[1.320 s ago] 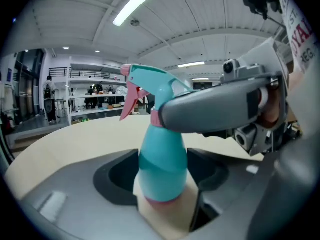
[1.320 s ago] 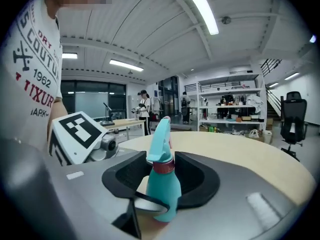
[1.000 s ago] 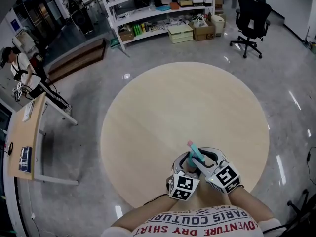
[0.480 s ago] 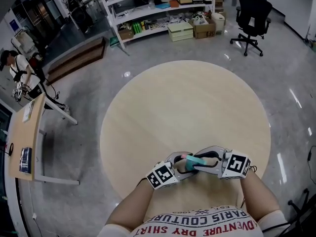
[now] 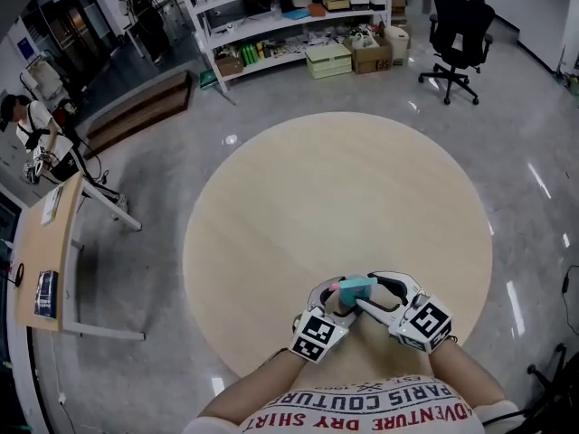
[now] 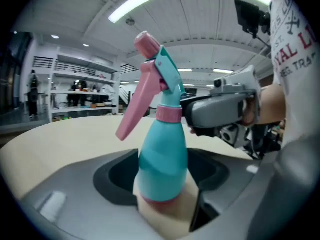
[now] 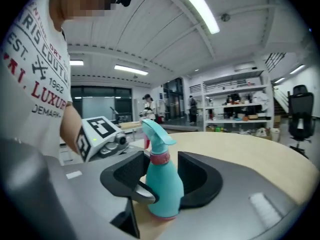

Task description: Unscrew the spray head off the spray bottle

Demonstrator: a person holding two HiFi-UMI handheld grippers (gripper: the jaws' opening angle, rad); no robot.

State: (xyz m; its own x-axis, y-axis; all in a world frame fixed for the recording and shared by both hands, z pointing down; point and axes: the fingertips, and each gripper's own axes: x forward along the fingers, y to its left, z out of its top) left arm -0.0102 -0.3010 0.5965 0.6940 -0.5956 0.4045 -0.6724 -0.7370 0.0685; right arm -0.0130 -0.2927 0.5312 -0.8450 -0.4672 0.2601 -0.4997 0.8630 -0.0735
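Gripping the bottle [image 6: 162, 159] by its body over the table [image 5: 335, 197] edge, the left gripper [image 6: 164, 181] looks firm; the right gripper [image 7: 159, 176] has just been opening its jaws, loose around it — better close squarely on the spray head [image 6: 161, 74], then twist.

I'm looking down at a round bench [image 5: 335, 188] with a pale, wood-coloured top and a smooth, even surface. It stands on a glossy grey floor [image 5: 163, 269].

One thing rests on the bench, a small spray bottle [image 7: 162, 189]. It stands upright on its pink-rimmed base, close to the bench's edge nearest me and a little right of the bench's middle. Its body is teal. The spray head [image 6: 159, 66] sits on the neck over a pink collar, with a pink trigger hanging down one side.
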